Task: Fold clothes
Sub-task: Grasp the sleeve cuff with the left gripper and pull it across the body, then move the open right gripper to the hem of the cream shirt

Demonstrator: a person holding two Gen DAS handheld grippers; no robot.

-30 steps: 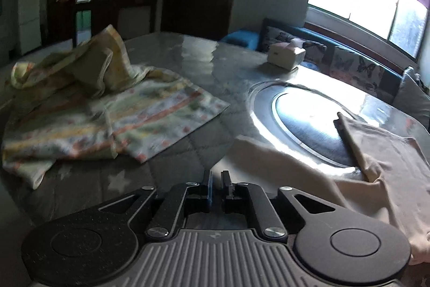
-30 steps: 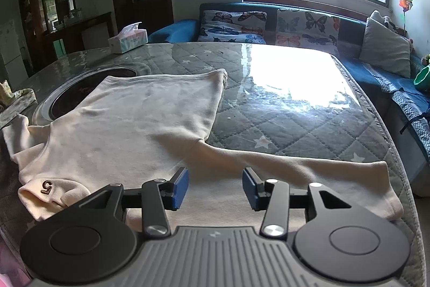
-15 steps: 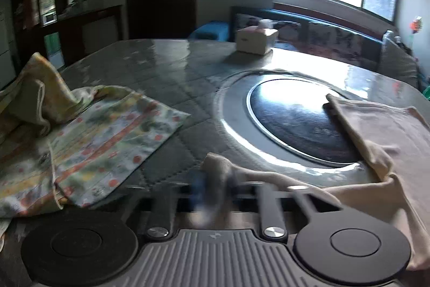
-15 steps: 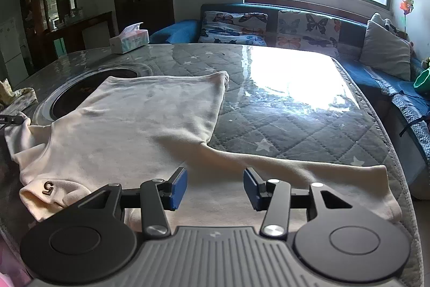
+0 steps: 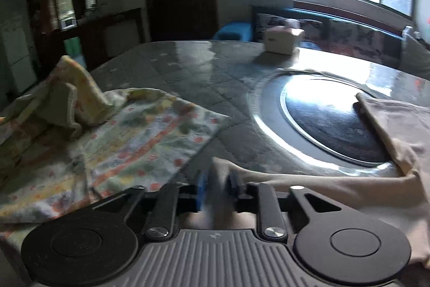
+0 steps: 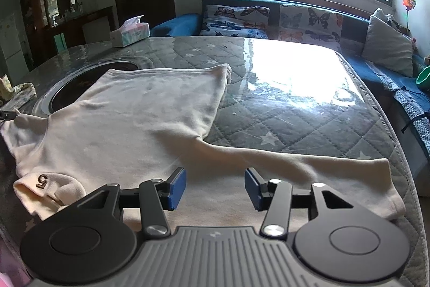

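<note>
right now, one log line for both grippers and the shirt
left gripper: jaws just opening, sleeve end between them | right gripper: open above shirt, holding nothing | shirt: flat, unfolded

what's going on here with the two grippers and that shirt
A person with two handheld grippers is folding a cream long-sleeved top spread on the quilted table. The left gripper has a sleeve end between its jaws, which have just been opening. The right gripper hovers open above the other sleeve. A floral cloth lies crumpled nearby.
</note>
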